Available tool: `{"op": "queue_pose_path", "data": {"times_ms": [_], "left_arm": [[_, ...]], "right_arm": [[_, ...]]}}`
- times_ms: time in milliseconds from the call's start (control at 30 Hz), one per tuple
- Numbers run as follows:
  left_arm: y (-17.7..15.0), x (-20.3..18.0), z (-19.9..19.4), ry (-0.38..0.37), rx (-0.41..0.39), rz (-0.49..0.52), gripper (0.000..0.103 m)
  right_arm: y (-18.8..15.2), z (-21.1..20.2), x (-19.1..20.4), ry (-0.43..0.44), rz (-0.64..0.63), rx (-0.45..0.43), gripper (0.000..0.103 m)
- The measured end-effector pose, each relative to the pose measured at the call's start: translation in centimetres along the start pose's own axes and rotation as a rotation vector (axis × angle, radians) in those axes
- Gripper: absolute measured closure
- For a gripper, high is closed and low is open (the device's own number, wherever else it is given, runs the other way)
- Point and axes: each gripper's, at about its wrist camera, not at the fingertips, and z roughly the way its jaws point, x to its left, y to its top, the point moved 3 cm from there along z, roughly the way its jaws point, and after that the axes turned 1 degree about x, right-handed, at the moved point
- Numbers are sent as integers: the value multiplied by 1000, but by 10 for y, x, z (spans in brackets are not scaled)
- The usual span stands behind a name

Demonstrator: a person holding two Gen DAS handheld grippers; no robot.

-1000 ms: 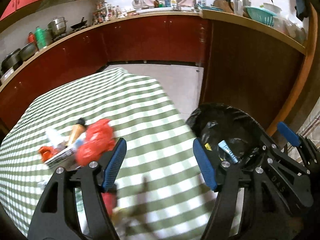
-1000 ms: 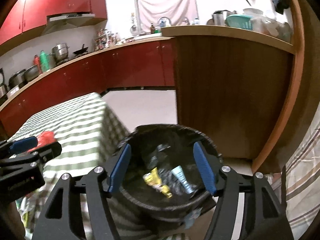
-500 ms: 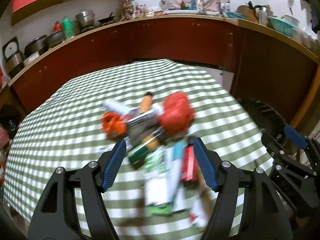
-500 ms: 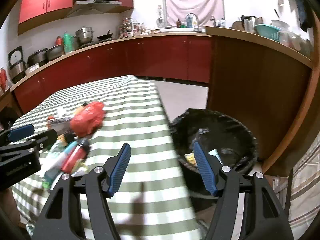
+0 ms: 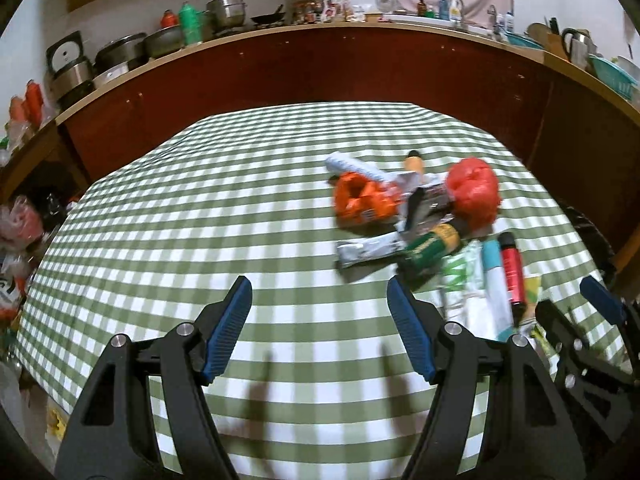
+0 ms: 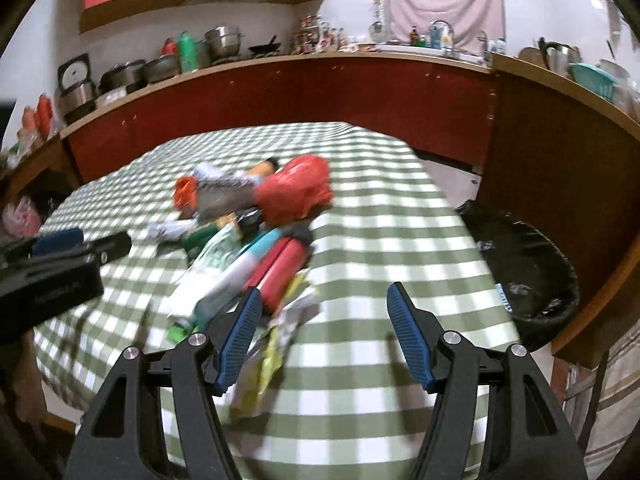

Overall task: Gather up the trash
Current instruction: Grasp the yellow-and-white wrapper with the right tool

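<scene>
Here, motion is blurring the heap of crumpled wrappers and tubes (image 6: 256, 240) while both black blue-padded grippers, left (image 5: 320, 328) and right (image 6: 324, 334), are hanging spread and empty.

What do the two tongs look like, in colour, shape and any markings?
Both look alike. The left tongs and the right tongs each have a black frame of angular arms with triangular cut-outs and silver round screw heads at the joints. Each finger ends in a blue ribbed pad. Faint raised lettering sits on the side of the left tongs in the right wrist view, too blurred to read. No cables or sleeves show.
</scene>
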Motion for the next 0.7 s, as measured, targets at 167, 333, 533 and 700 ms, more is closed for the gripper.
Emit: {"op": "queue_pose_path", "data": {"times_ms": [167,333,533,700], "left_arm": [[-3,8,0,-4,5,-15,34],[-3,5,3,-22,8,-15,34],[-5,-4,2,-33,5,-4,34],[-5,-3,2,-32,5,-10,33]], "right_arm": [[-9,7,10,-5,-20,48,48],[-11,6,14,-1,-26,49,61],[-10,4,17,23,-17,62,64],[-12,7,17,13,-28,72,64]]}}
